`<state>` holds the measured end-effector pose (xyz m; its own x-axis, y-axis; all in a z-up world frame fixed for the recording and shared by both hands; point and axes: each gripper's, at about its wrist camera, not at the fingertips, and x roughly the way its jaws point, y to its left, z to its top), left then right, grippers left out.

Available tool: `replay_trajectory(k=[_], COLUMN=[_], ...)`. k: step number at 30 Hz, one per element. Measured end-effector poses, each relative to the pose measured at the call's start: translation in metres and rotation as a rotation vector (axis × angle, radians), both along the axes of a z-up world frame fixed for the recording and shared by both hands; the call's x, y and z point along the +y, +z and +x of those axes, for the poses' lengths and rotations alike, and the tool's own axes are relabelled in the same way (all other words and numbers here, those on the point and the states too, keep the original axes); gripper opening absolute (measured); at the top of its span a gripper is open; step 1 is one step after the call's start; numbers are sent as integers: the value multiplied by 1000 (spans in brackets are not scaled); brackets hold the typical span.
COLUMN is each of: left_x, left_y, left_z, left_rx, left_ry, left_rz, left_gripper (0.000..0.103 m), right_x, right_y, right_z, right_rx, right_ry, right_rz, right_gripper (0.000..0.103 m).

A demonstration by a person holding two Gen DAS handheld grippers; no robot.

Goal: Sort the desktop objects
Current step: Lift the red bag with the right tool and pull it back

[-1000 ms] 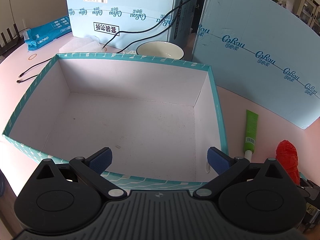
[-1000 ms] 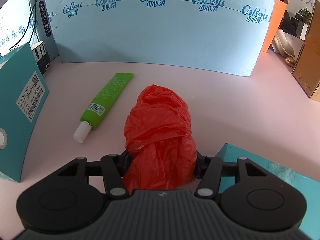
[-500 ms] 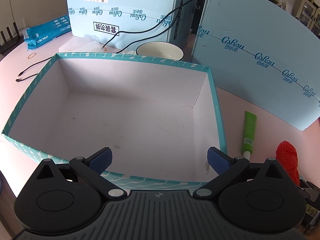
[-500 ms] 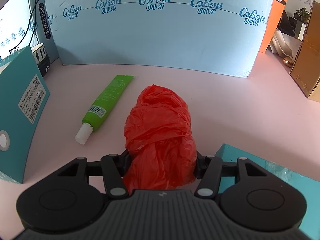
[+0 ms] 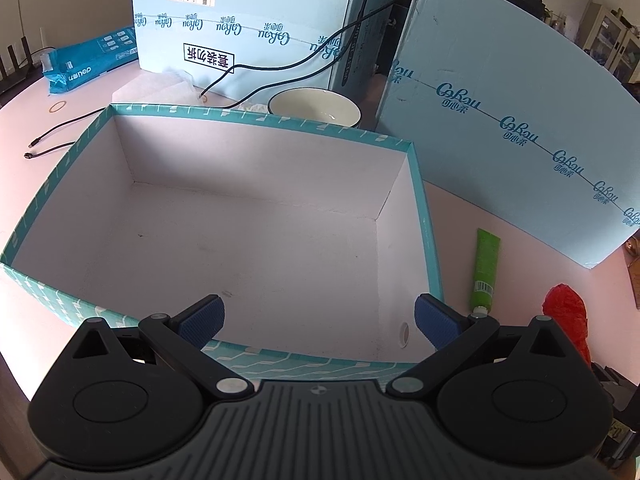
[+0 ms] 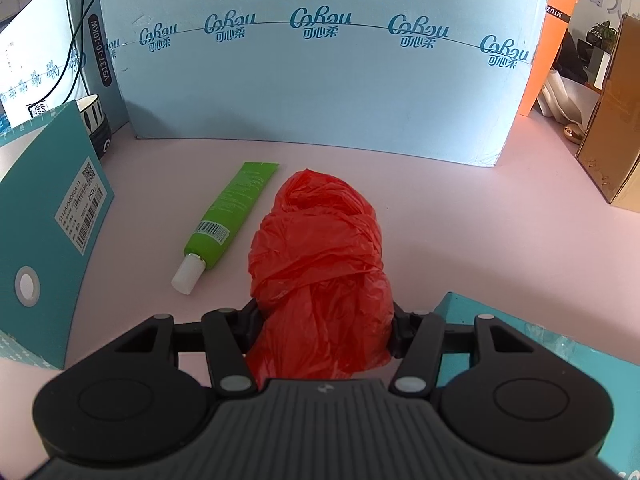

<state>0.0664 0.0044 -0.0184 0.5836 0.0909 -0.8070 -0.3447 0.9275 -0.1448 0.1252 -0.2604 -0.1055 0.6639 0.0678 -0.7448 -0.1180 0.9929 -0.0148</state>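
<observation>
The right gripper (image 6: 322, 322) squeezes the red bag (image 6: 320, 248). The left gripper (image 5: 318, 316) is wide open over the box (image 5: 256, 344). The soft bag could slip out.

Left gripper (image 5: 318, 318) is wide open, its blue fingertips (image 5: 202, 316) spread far apart with nothing between them, angled down and forward. Right gripper (image 6: 322, 320) is pinched in tight, both black fingers (image 6: 250, 320) pressing into the sides of what it's holding, so the tips are mostly buried. It's pointing forward and low too.
</observation>
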Motion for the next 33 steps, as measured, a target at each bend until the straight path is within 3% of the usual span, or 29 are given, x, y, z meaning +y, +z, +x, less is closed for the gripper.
replay_trajectory(k=[33], left_x=[5], left_y=[14], left_z=[-33], left_rx=[-91], left_ry=[-46], left_rz=[31], left_gripper=[102], right_x=[32], right_y=[19], right_z=[-34], right_rx=[2], right_ry=[30], right_rz=[62], right_gripper=[59])
